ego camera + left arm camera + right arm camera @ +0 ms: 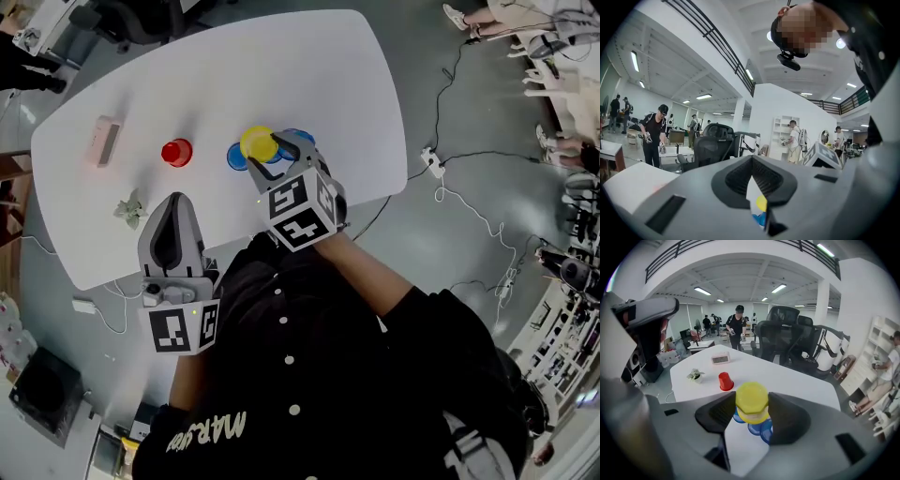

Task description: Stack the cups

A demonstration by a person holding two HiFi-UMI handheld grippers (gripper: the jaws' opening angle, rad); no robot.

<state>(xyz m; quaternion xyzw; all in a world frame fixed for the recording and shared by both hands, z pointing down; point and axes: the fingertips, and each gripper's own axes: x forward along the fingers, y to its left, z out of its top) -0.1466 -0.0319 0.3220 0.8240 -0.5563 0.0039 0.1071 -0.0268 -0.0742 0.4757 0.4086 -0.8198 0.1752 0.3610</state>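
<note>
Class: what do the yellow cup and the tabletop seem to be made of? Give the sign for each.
The yellow cup looks like plastic: smooth, one even bright colour. The tabletop looks like matte white laminate or painted board; unsure which.

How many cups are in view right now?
5: a yellow cup in the right gripper, a red cup standing alone on the table, and apparently three blue cups clustered behind the yellow one, partly hidden.

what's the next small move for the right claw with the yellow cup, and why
Probably lower the right claw so the yellow plastic cup clamped in it settles onto the blue plastic cups right beneath it on the white table; it seems to hang just above them, not yet stacked.
</note>
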